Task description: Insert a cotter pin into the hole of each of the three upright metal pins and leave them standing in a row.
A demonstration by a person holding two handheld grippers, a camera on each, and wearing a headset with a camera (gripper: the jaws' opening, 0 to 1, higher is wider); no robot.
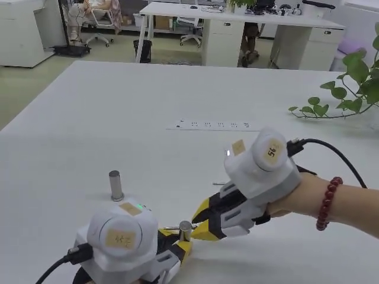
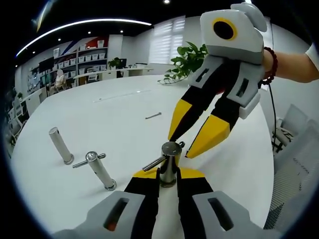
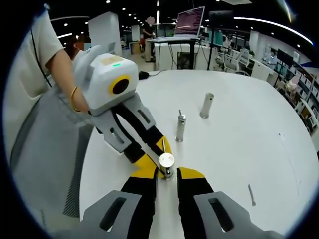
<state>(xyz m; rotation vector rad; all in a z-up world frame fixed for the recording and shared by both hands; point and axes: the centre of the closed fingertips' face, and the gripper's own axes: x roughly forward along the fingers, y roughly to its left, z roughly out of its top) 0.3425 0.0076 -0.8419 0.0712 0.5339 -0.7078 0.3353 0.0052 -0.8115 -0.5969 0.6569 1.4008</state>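
My left gripper [image 1: 180, 241] [image 2: 168, 175] is shut on the base of an upright metal pin [image 1: 185, 227] [image 2: 170, 154] [image 3: 166, 162]. A cotter pin [image 2: 152, 163] passes through its hole and sticks out sideways. My right gripper [image 1: 198, 225] [image 2: 182, 142] [image 3: 167, 177] faces it, jaws open, tips on either side of the pin's top. A second pin [image 2: 99, 170] [image 3: 180, 127] stands tilted in view with a cotter pin through it. The third pin [image 1: 116, 185] [image 2: 61, 145] [image 3: 206, 105] stands bare. One loose cotter pin [image 2: 153, 116] [image 3: 251, 195] lies on the white table [image 1: 148, 118].
A flat power strip [image 1: 213, 125] lies mid-table beyond the work. Plant branches [image 1: 349, 89] hang over the table's right edge. Desks and chairs [image 1: 237, 23] stand across the room behind the table. The right gripper's cable [image 1: 331, 151] trails over the wrist.
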